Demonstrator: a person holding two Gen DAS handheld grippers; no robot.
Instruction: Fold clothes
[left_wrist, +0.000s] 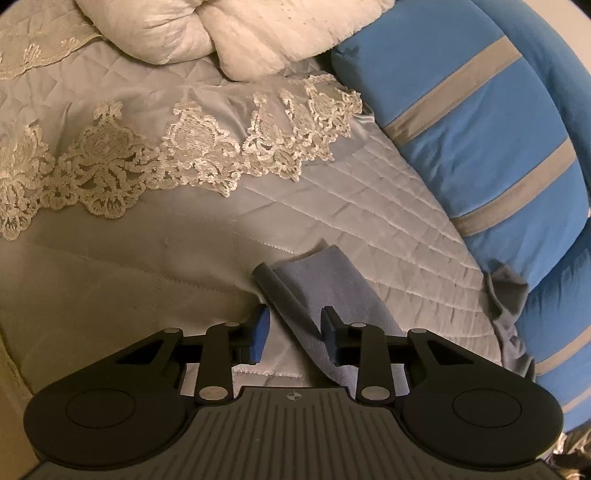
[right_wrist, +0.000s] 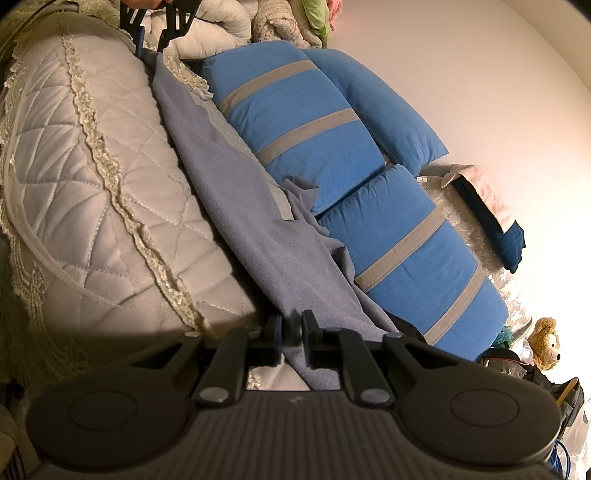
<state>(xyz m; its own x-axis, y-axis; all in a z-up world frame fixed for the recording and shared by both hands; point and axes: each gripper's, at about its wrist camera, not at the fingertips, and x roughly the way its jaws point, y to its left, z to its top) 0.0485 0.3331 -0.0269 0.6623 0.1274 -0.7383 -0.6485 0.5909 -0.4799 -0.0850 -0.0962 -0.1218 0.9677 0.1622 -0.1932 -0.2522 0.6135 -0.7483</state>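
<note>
Bed (left_wrist: 369, 229) covered in pale quilted spread with lace trim. Lying on it: grey-blue garment (right_wrist: 258, 229) stretched lengthwise, blue pillows with grey stripes (right_wrist: 295, 122) alongside touching its edge, white cushions (left_wrist: 207, 33) at the far end.

A bed (left_wrist: 369, 229) is covered by a pale quilted bedspread (right_wrist: 122, 184) trimmed with cream lace (left_wrist: 192, 147), and white pillows (left_wrist: 207, 33) are heaped at its far end. Blue cushions with grey stripes (right_wrist: 306, 122) lean along a plain pale wall (right_wrist: 480, 74), warmly lit. In the right wrist view a brown teddy bear (right_wrist: 546, 343) sits low by the wall, near a dark blue item draped with a pinkish cloth (right_wrist: 491, 203).
</note>
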